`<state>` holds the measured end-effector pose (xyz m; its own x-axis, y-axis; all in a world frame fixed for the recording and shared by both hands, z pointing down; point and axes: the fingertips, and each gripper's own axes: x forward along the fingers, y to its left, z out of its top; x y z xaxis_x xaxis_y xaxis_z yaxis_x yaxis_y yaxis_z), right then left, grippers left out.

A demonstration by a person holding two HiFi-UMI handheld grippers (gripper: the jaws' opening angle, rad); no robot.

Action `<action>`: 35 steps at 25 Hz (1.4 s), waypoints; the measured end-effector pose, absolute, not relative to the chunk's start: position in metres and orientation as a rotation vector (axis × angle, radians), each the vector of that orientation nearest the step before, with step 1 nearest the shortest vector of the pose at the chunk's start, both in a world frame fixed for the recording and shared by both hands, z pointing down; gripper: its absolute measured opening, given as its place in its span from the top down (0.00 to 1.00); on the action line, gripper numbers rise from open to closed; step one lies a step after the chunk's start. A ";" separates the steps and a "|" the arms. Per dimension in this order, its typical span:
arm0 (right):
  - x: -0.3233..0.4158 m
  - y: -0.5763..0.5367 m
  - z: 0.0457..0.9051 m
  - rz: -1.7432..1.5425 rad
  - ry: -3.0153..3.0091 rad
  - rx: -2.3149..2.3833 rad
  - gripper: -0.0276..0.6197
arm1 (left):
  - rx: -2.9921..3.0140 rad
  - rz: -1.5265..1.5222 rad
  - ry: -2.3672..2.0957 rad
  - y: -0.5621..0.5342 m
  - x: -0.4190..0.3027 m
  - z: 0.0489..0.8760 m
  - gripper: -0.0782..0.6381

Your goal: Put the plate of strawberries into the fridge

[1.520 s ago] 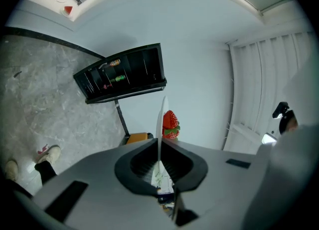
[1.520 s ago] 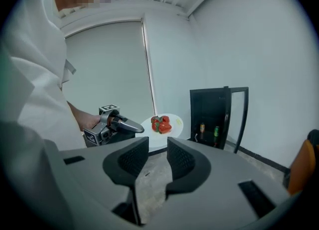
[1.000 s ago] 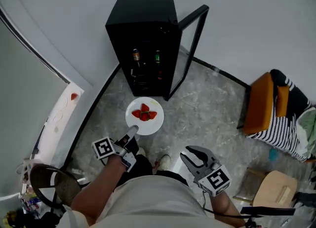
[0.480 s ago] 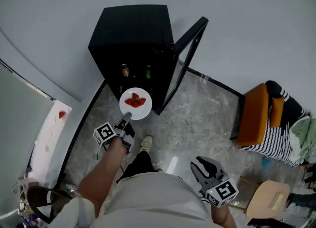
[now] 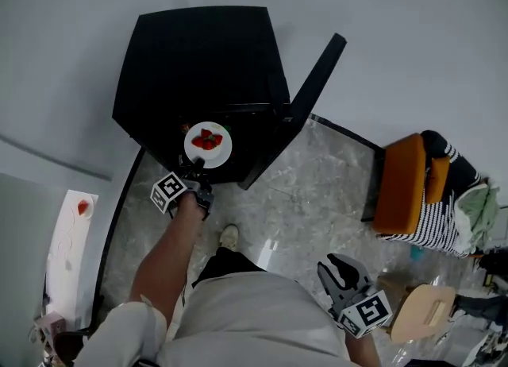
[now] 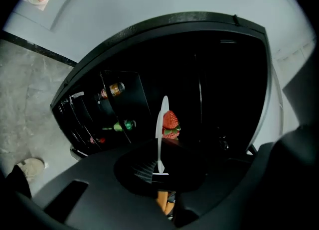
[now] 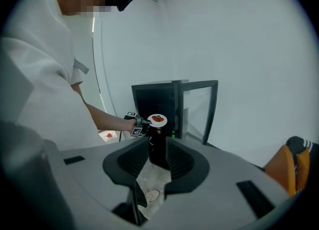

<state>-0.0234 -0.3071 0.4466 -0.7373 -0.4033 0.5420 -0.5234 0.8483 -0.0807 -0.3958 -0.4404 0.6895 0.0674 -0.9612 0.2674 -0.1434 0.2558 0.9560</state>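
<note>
Plate of strawberries carried to the mouth of the open fridge, pinched by one edge.

The left gripper (image 5: 195,169) has its jaws nearly closed on the near rim of the white plate (image 5: 221,154), which hangs level just in front of the black fridge (image 5: 198,56), high at its open front and on no shelf yet. The strawberries (image 5: 206,140) lie loose in the middle. The plate looks stiff and light but smooth, so a thin rim pinch could slip or lever. The soft fruit would likely roll if it tips, so hold deep on the rim and keep it flat. The fridge door (image 5: 313,91) stands wide to the right. The right gripper (image 7: 158,152) hangs low by the person's side, jaws apart around nothing.
</note>
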 end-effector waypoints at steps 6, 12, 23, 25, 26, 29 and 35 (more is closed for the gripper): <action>-0.030 -0.329 0.452 0.354 -2.427 0.757 0.78 | 1.072 -0.843 -1.383 -0.489 -0.422 0.729 0.86; -0.032 -0.338 0.454 0.385 -2.376 0.800 0.78 | 1.028 -0.808 -1.398 -0.516 -0.434 0.754 0.86; -0.034 -0.340 0.461 0.428 -2.341 0.828 0.78 | 1.095 -0.419 -1.596 -0.532 -0.446 0.769 0.81; -0.032 -0.339 0.462 0.432 -2.341 0.834 0.78 | 1.130 -0.292 -1.647 -0.533 -0.447 0.769 0.78; -0.032 -0.339 0.461 0.431 -2.341 0.836 0.78 | 1.144 -0.230 -1.672 -0.533 -0.447 0.769 0.76; -0.029 -0.337 0.461 0.426 -2.337 0.840 0.78 | 1.162 -0.077 -1.732 -0.532 -0.451 0.770 0.72; -0.023 -0.331 0.461 0.421 -2.343 0.834 0.78 | 1.181 0.121 -1.787 -0.524 -0.453 0.772 0.64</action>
